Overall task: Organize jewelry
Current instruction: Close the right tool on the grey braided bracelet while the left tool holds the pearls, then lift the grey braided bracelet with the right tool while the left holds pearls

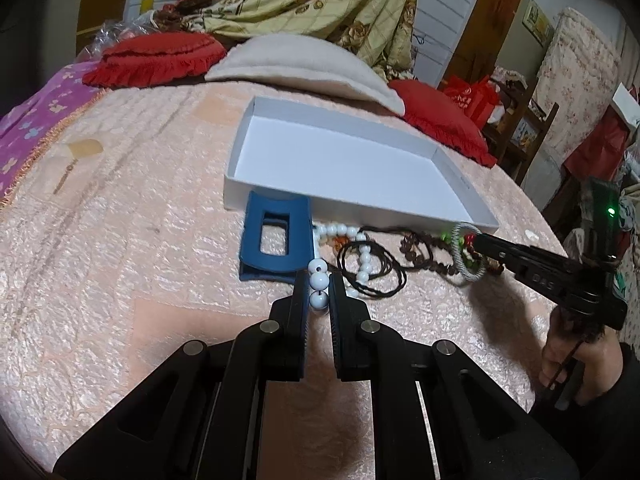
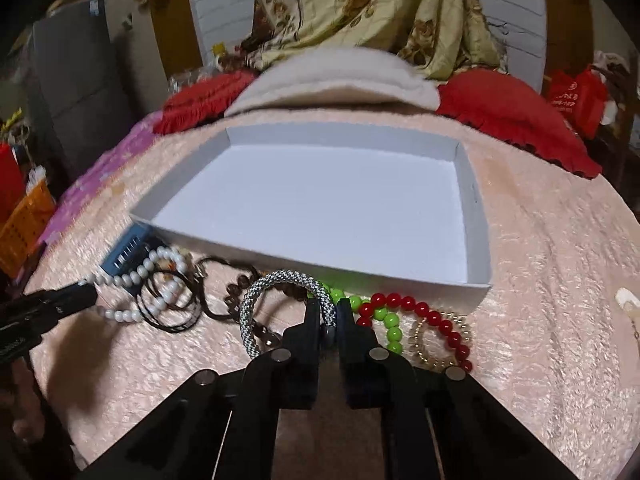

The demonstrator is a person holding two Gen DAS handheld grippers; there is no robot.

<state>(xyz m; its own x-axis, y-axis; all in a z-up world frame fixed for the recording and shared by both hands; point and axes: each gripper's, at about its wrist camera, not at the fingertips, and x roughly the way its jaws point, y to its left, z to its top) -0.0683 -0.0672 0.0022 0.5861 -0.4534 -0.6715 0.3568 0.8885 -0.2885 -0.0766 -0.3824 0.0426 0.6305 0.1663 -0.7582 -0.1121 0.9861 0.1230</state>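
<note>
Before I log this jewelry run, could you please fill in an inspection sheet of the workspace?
Surface: pink bedspread.
Job's things: empty white box; white bead strand, dark cords, braided bracelet, green beads, red beads, gold bracelet, all lying outside the box.
Clutter: blue clip.
Grippers: left gripper shut on white bead strand; right gripper shut on braided bracelet.
Cables: nothing seen.
Surroundings: red cushions, beige pillow.
</note>
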